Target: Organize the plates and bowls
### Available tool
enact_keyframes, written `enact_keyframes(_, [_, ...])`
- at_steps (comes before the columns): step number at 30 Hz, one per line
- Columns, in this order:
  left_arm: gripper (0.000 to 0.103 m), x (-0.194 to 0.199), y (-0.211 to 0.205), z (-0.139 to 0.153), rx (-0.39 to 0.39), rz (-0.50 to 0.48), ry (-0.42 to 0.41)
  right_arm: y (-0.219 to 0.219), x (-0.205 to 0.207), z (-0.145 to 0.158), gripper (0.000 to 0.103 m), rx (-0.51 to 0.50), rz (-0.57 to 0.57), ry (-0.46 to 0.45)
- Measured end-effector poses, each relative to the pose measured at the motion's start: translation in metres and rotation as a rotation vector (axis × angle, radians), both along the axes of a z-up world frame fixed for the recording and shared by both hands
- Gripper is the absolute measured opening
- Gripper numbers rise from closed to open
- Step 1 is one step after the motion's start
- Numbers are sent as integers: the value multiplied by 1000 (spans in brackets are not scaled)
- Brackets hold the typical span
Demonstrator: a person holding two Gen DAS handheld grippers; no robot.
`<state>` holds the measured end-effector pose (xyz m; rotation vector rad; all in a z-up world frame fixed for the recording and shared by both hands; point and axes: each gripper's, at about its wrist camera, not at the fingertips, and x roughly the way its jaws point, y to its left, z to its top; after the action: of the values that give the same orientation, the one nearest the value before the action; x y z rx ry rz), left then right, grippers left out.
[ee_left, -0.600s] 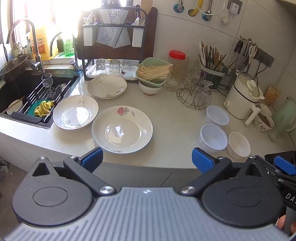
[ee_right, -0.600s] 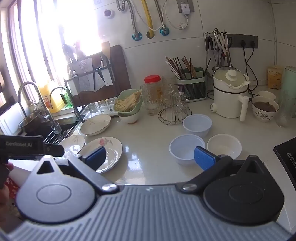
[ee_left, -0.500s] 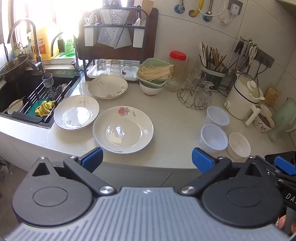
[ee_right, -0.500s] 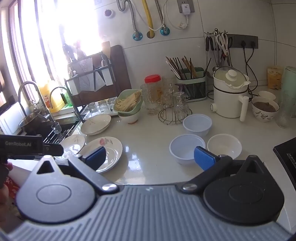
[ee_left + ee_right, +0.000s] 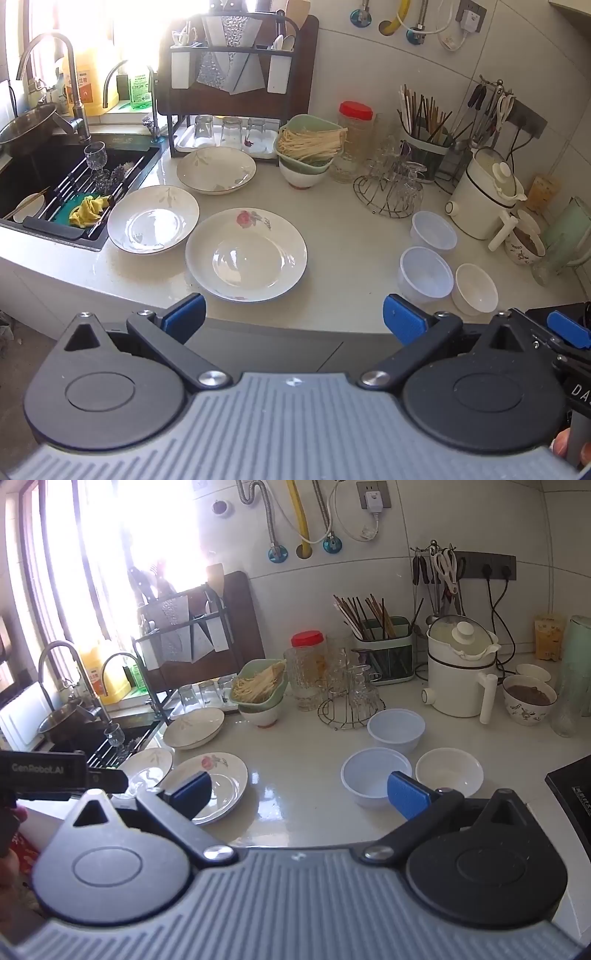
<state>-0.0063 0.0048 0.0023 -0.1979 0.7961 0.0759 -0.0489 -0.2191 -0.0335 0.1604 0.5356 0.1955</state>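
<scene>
Three white plates lie on the counter: a rose-patterned plate point(image 5: 246, 254) near the front edge, a leaf-patterned plate point(image 5: 153, 219) beside the sink, and a third plate point(image 5: 216, 170) behind them. Two translucent plastic bowls point(image 5: 425, 274) point(image 5: 434, 230) and a white ceramic bowl point(image 5: 475, 288) sit at the right. My left gripper point(image 5: 293, 314) is open and empty, short of the counter's front edge. My right gripper point(image 5: 299, 792) is open and empty, above the counter between the rose plate point(image 5: 212, 779) and the bowls point(image 5: 375, 777).
A sink point(image 5: 55, 173) with a drying rack and yellow cloth is at the left. A dish rack point(image 5: 236, 92), noodle bowl point(image 5: 308, 144), red-lidded jar point(image 5: 354, 133), glass holder point(image 5: 389, 188), chopstick holder point(image 5: 424, 147) and white kettle point(image 5: 484, 199) line the back. A black cooktop point(image 5: 572, 797) is at the right.
The left gripper has edged slightly back or up, so the plates sit a little lower in its view. The right gripper has barely moved. Both stay open.
</scene>
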Motion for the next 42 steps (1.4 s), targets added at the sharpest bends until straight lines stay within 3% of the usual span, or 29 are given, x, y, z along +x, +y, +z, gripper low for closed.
enact_keyframes(42, [103, -11, 7, -1, 5, 4, -8, 5, -3, -1, 103, -13, 6, 1])
